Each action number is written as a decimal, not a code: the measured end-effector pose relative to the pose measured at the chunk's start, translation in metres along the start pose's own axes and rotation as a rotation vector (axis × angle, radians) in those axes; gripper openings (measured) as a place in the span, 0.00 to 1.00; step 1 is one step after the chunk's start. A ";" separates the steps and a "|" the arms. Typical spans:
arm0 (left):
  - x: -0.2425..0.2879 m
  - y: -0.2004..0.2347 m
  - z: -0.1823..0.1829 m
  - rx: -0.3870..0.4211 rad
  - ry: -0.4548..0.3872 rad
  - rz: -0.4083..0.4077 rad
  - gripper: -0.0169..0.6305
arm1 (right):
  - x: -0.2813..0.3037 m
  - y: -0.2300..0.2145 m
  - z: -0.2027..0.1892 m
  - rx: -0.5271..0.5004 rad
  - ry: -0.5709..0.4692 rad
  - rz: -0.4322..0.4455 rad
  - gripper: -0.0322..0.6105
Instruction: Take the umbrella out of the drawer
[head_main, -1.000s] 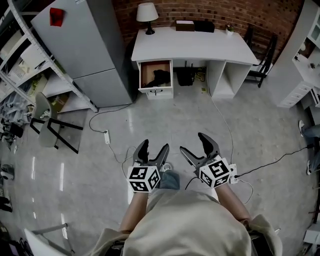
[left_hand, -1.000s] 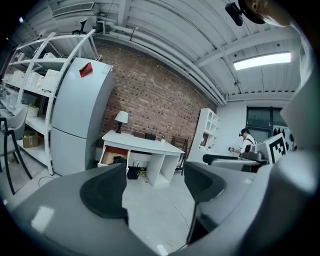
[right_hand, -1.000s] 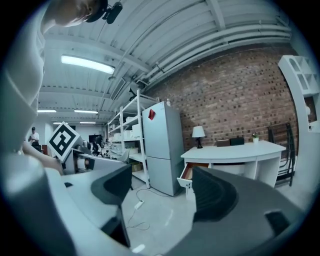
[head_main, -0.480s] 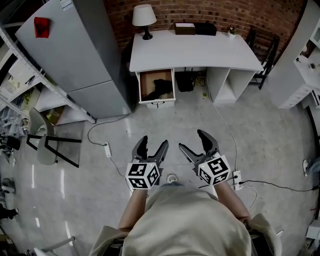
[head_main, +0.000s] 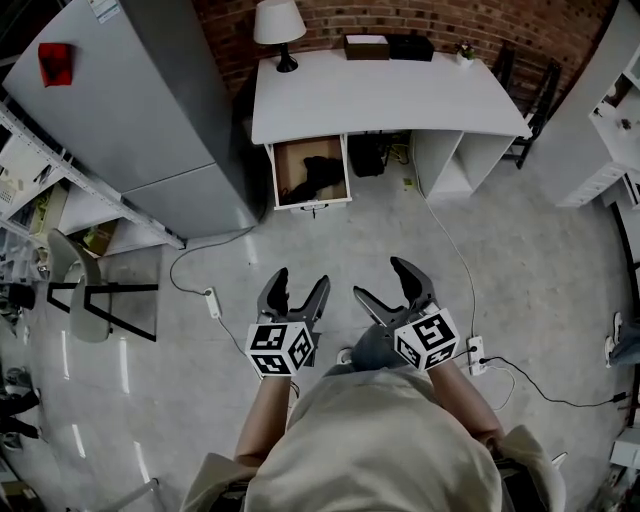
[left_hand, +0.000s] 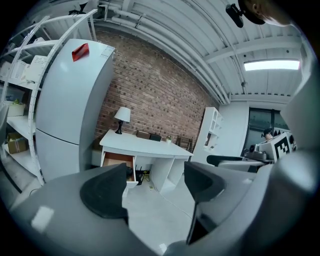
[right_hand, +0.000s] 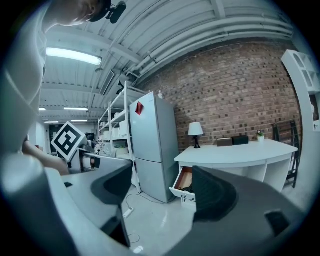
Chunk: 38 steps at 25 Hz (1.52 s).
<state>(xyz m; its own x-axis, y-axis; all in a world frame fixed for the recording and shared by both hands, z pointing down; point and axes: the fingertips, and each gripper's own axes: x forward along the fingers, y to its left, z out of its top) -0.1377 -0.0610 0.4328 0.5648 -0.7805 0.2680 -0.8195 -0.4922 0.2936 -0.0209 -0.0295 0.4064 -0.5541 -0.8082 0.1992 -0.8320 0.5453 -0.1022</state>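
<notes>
both tools are open wide and empty. our left gripper (head_main: 299, 281) has its jaws well apart with only floor showing between them, and it touches nothing. our right gripper (head_main: 380, 280) is spread just as wide, also bare and free of contact.

we count two grippers, one desk (head_main: 380, 95), one open drawer (head_main: 311, 203), one umbrella (head_main: 313, 172), one lamp (head_main: 278, 25), two boxes (head_main: 366, 46) and one fridge (head_main: 130, 110). the drawer is pulled out under the desk's left end. the umbrella is a dark shape lying inside it, toward its right side. the lamp stands at the desk's back left corner and the boxes sit side by side along its back edge.

our forearms reach forward from the body, side by side. both grippers point at the desk, nearly level, with their marker cubes on top. they hang over the floor, well apart from the drawer.
</notes>
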 end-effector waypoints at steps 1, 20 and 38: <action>0.004 0.003 0.000 -0.001 0.002 0.003 0.56 | 0.003 -0.002 -0.002 0.003 0.005 0.001 0.60; 0.180 0.072 0.003 -0.006 0.099 0.047 0.56 | 0.127 -0.142 -0.011 0.030 0.077 0.048 0.60; 0.395 0.165 -0.053 0.046 0.361 0.057 0.56 | 0.261 -0.278 -0.050 0.110 0.205 0.097 0.60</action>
<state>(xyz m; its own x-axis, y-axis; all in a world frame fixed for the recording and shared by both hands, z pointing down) -0.0449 -0.4301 0.6362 0.5093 -0.6251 0.5915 -0.8495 -0.4752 0.2292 0.0673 -0.3807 0.5352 -0.6244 -0.6849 0.3755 -0.7789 0.5818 -0.2342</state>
